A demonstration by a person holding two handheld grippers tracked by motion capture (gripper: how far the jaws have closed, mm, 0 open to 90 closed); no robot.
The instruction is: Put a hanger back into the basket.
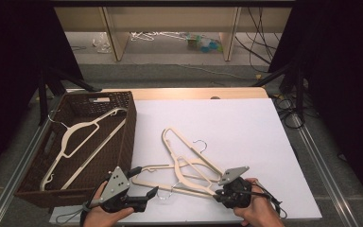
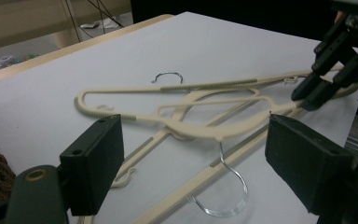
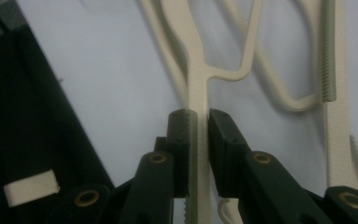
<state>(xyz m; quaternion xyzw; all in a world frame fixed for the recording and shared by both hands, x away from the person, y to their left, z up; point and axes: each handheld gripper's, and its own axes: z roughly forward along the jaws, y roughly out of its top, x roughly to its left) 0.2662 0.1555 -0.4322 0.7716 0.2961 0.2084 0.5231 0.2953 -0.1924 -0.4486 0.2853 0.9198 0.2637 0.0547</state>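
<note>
Cream plastic hangers (image 1: pixel 189 168) lie tangled on the white table (image 1: pixel 246 132), at about 6 o'clock of its surface, near the front edge. Two of them overlap, with metal hooks: one hook (image 1: pixel 199 143) points toward 12 o'clock, the other hook (image 2: pixel 228 186) sits at the front of the pile between the two grippers. Right gripper (image 3: pixel 198 121) at 5 o'clock of the table, tongs together and clamped on a flat arm of one hanger (image 3: pixel 196 84); the strip runs straight up between the two pads. In the left gripper view that same gripper (image 2: pixel 314 93) pinches the hanger end at 2 o'clock of the frame. Left gripper (image 1: pixel 144 195) at 7 o'clock of the table, held in the person's left hand (image 1: pixel 105 216), tongs wide apart, nothing between the pads; it points toward 3 o'clock at the pile and sits just short of it. Brown wicker basket (image 1: pixel 125 137) stands at 9 o'clock, touching the table's left edge, with one more cream hanger (image 1: pixel 82 142) lying flat inside, hook toward 11 o'clock. Right hand (image 1: pixel 260 213) at the bottom edge.
</note>
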